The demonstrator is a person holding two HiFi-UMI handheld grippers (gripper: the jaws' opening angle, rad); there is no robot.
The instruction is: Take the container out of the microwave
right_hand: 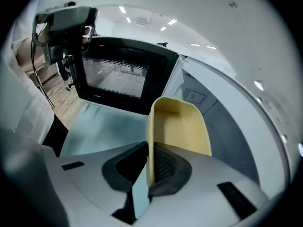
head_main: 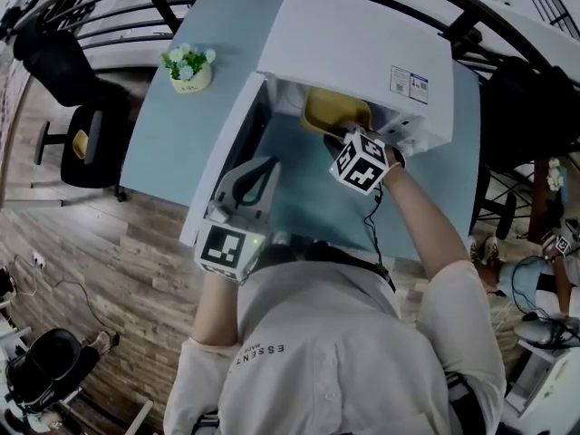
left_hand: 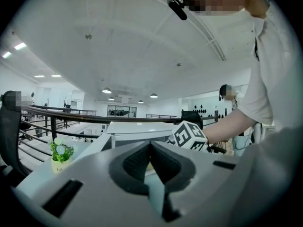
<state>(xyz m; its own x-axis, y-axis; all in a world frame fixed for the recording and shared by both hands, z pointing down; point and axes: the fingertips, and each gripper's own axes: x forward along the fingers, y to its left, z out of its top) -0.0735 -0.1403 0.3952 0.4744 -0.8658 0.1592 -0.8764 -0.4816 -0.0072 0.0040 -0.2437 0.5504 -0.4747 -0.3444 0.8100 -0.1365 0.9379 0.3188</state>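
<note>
A white microwave [head_main: 362, 43] stands on the light-blue table [head_main: 168, 152] with its door [head_main: 220, 157] swung open to the left. The yellow container [head_main: 335, 111] sits at the mouth of the oven, tilted. My right gripper [head_main: 333, 140] reaches in from the front and is shut on the container's near wall. In the right gripper view that thin yellow wall [right_hand: 182, 126] is pinched between the pads of the right gripper [right_hand: 150, 163], with the dark door window [right_hand: 118, 74] behind. My left gripper [head_main: 263, 169] hovers beside the door, its jaws [left_hand: 150, 148] shut on nothing.
A small potted plant [head_main: 188, 66] stands on the table's back left corner. A black office chair [head_main: 77, 107] is on the wooden floor to the left. Dark railings run behind the table, and another chair [head_main: 521, 107] stands at the right.
</note>
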